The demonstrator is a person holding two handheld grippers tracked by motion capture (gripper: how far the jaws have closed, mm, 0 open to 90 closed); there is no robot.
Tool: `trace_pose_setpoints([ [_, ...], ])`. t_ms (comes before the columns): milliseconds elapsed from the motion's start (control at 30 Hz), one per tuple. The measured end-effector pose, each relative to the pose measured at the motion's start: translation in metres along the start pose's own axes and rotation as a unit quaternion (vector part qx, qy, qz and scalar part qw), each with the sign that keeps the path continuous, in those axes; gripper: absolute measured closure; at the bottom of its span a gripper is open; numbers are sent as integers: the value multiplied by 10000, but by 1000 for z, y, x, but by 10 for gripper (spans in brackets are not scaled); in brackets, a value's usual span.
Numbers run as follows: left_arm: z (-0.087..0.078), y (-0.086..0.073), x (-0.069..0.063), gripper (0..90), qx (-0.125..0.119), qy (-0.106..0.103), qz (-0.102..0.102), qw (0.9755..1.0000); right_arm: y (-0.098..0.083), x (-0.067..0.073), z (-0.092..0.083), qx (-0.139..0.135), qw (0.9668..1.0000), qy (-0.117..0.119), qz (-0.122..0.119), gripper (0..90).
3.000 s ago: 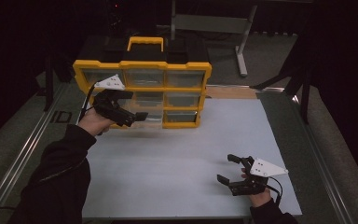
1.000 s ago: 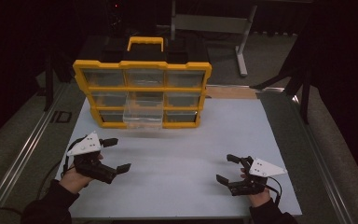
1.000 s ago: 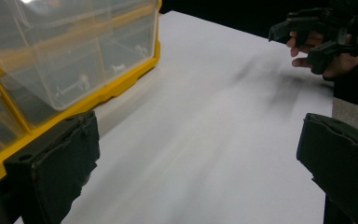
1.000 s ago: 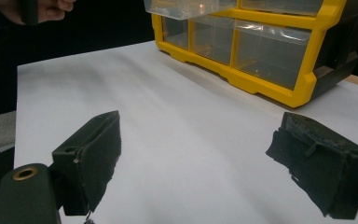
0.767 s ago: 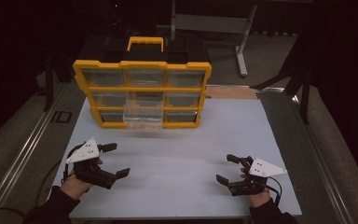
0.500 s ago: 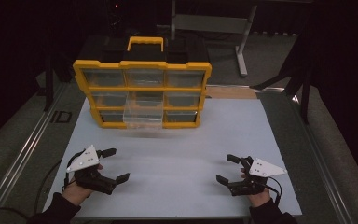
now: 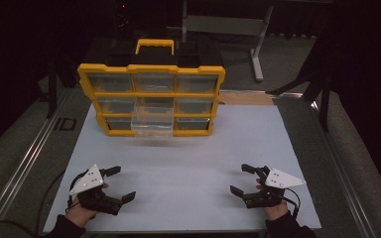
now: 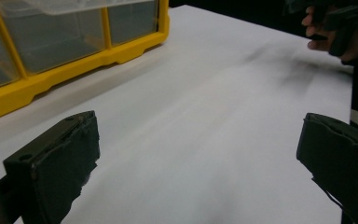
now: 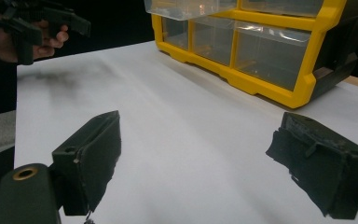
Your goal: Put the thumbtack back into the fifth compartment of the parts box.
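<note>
One drawer [image 7: 152, 119] of the yellow organizer [image 7: 151, 99] now stands pulled out: the clear one in the middle column, projecting forward over the white table mat [image 7: 188, 163]. Three seconds ago the left gripper [image 7: 120, 184] was at the organizer's front, about that drawer; it has since withdrawn to the near left of the mat, well apart from the cabinet. Judgement: the opening step looks complete, and the drawer is left accessible for whatever comes next.

Organizer position: at the far edge of the mat, upright, handle on top, remaining drawers flush as far as can be told.

Right gripper [image 7: 243, 179] has not moved over the interval; it rests at the near right of the mat.

Pose: both forearms enter from the bottom edge, hands low over the mat, grippers pointed roughly inward and forward.

Tool state: the left gripper view and right gripper view each show the jaws spread wide, with bare mat between them. Neither gripper grasps anything.
</note>
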State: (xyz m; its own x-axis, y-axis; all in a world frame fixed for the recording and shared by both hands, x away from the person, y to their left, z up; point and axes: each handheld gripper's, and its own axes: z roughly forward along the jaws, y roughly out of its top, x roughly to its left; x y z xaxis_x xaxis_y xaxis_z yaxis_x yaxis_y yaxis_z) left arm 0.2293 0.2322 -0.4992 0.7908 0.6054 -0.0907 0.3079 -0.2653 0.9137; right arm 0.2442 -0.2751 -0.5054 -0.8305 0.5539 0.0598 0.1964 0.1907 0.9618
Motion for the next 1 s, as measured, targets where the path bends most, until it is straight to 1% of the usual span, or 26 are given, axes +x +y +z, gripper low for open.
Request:
trace_pose_setpoints([
  [67, -1, -4, 1, 0, -84, 123, -49, 9999, 0, 0, 0, 1, 10000, -1, -3, 139],
  [100, -1, -6, 1, 0, -123, 196, -27, 9997, 0, 0, 0, 6, 10000, 1, 2, 139],
  [133, -1, -9, 2, 0, -188, 273, 43, 9994, 0, 0, 0, 7, 10000, 8, 3, 139],
  [167, -2, -11, 4, 0, -203, 340, 33, 9992, 0, 0, 0, 9, 10000, 5, 1, 139],
  [233, -2, -15, 6, 0, -243, 386, -28, 9990, 0, 0, 1, 11, 10000, 7, -12, 139],
  [267, -2, -16, 7, 0, -270, 431, 3, 9987, 0, 0, 0, 4, 10000, 8, -13, 140],
  [333, -2, -18, 7, 0, -224, 516, 40, 9984, 0, 0, 0, -3, 10000, 5, 4, 139],
  [467, -1, -22, 8, 0, -269, 516, 109, 9982, 0, 0, 0, 2, 10000, 9, 6, 139],
  [733, 1, -24, 12, 0, -404, 468, 55, 9981, -1, -1, 1, 20, 10000, 14, 14, 140],
  [833, 0, -23, 14, 0, -569, 419, 66, 9975, -1, -1, 1, 22, 10000, 15, 8, 139],
  [900, -1, -22, 15, 0, -637, 435, 65, 9970, -2, 0, 2, 27, 10000, 17, 18, 139],
  [1000, -2, -21, 15, 0, -678, 449, 76, 9967, -2, 0, 2, 40, 10000, 16, -7, 139],
])
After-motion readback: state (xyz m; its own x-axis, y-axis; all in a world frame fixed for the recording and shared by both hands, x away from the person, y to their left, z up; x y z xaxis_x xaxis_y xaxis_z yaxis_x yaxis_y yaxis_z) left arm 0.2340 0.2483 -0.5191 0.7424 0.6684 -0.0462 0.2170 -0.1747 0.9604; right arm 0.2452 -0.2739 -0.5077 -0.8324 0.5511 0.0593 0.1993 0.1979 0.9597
